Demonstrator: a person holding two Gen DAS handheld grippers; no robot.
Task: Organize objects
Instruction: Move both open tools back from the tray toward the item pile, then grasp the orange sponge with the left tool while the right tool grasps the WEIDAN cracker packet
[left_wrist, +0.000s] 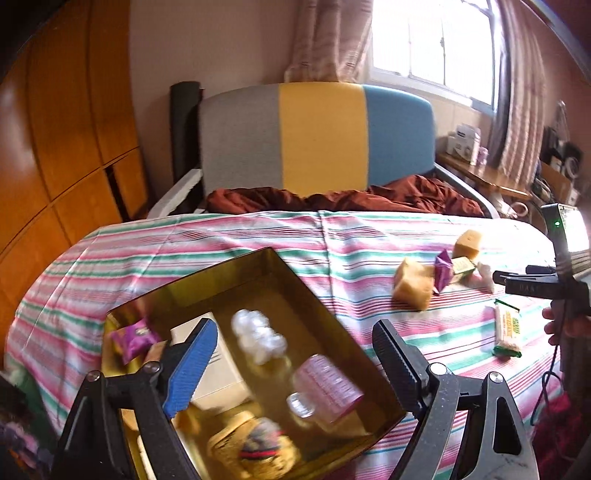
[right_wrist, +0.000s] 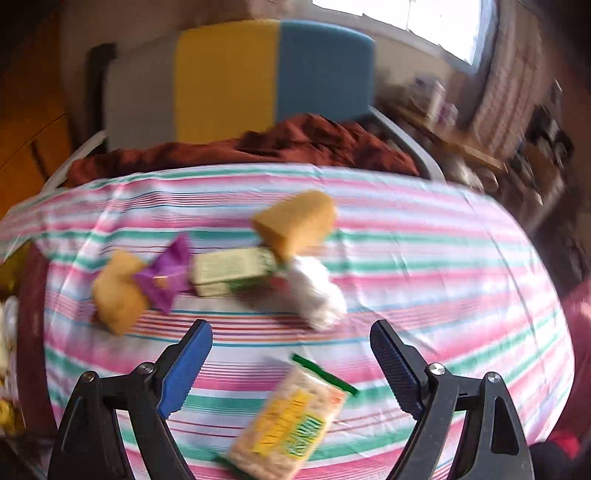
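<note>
A gold box (left_wrist: 280, 273) is set on the striped bed sheet (left_wrist: 221, 236) and is seen to hold a pink-capped bottle (left_wrist: 325, 384), a purple packet (left_wrist: 135, 338) and a clear wrapped item (left_wrist: 258, 334); the left claw (left_wrist: 291, 362) is held wide above it, gripping nothing. To the right, two yellow sponges (right_wrist: 295, 218) (right_wrist: 118, 291), a purple wrapper (right_wrist: 166, 273), a green carton (right_wrist: 236, 271) and a white bundle (right_wrist: 317, 295) are grouped on the sheet. A cracker packet (right_wrist: 291, 417) is found nearest the right claw (right_wrist: 291, 365), which is spread wide and empty over it.
</note>
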